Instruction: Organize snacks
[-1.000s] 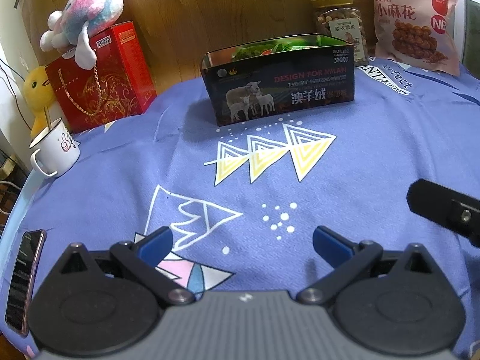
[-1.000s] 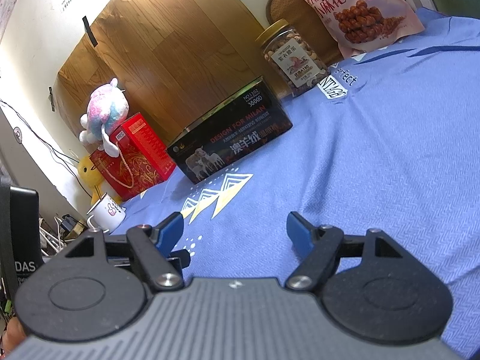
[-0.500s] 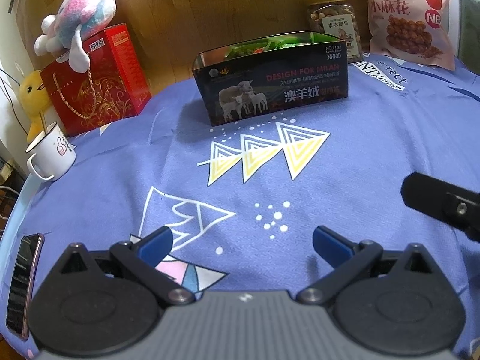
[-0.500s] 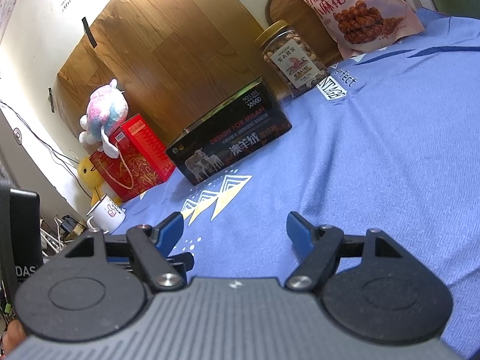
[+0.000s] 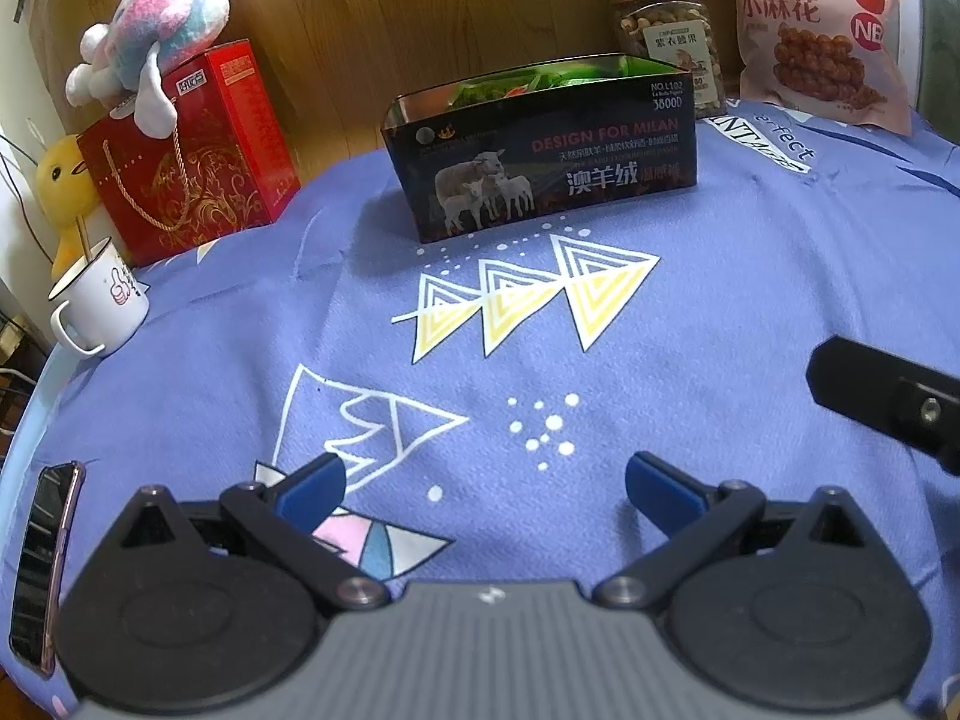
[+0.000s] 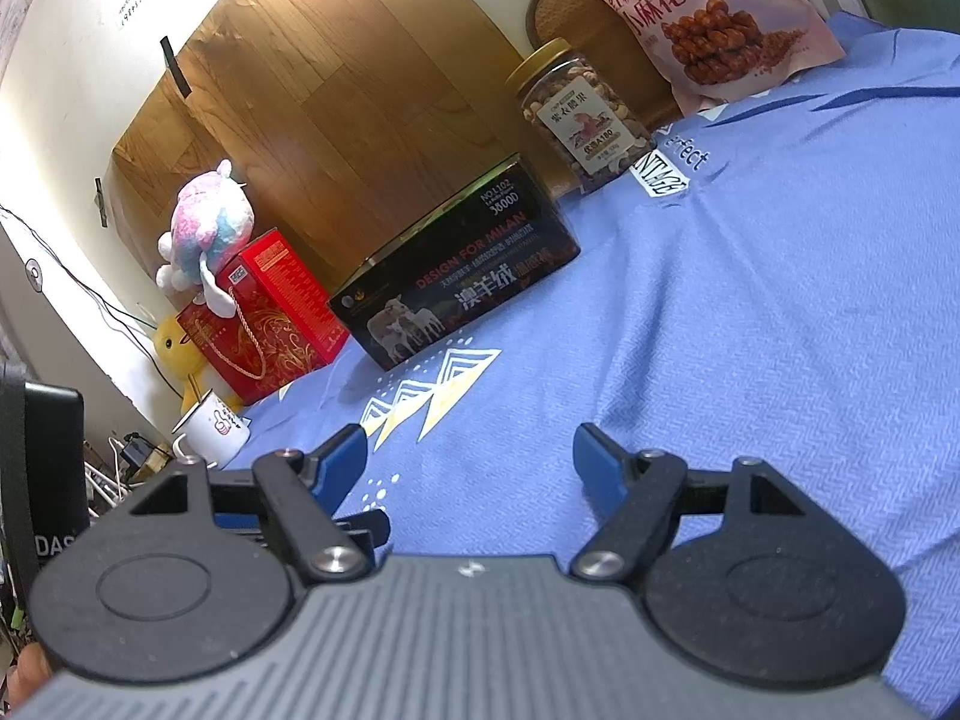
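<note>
Two snacks wait behind the dark open cardboard box (image 5: 540,174) on the surface: a stiff, heavy nut jar (image 6: 579,114) and a soft pink crinkly bag (image 5: 822,30). Both my grippers, left (image 5: 483,480) and right (image 6: 468,459), have released, empty jaws. I would grip the jar's middle.

A blue cloth (image 5: 750,276) is printed with yellow-and-white triangles (image 5: 528,294); a black box (image 5: 540,162) bears white sheep.

A round table draped in a printed blue cloth (image 5: 750,276) carried everything. On it stood a black open-topped box (image 5: 540,174), a red gift box (image 5: 198,162), a white enamel mug (image 5: 99,306) and a clear nut jar (image 6: 579,114). A dark phone (image 5: 39,564) lay at its edge.
</note>
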`<state>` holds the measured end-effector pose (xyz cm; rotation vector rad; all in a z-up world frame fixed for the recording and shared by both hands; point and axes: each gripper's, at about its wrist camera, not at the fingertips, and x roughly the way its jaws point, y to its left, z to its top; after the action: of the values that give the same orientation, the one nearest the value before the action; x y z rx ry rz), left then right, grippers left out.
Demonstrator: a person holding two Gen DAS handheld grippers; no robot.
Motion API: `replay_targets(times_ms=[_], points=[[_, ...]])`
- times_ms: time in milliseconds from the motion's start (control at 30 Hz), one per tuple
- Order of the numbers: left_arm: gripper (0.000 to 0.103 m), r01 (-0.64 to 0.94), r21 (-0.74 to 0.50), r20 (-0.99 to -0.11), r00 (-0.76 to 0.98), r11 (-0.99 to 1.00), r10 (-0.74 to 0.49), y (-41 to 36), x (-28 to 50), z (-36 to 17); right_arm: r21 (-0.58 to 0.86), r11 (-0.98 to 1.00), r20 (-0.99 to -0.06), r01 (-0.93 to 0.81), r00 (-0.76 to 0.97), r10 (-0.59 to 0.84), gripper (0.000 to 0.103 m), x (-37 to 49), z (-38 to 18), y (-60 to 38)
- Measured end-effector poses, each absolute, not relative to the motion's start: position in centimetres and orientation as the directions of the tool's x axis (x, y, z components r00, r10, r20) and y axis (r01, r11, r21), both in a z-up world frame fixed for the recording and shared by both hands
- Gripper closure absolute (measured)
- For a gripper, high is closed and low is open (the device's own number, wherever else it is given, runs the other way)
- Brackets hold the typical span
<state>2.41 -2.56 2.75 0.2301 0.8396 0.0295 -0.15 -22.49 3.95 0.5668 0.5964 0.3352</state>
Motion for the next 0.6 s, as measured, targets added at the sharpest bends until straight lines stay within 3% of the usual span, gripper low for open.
replay_targets(times_ms=[600], points=[[0.000, 0.065, 0.214, -0.734, 0.669, 0.975, 0.117, -2.54, 2.43, 2.77, 0.589, 0.797, -0.432, -0.135, 0.781, 0.451, 0.025, -0.19, 3.92, -22.49]])
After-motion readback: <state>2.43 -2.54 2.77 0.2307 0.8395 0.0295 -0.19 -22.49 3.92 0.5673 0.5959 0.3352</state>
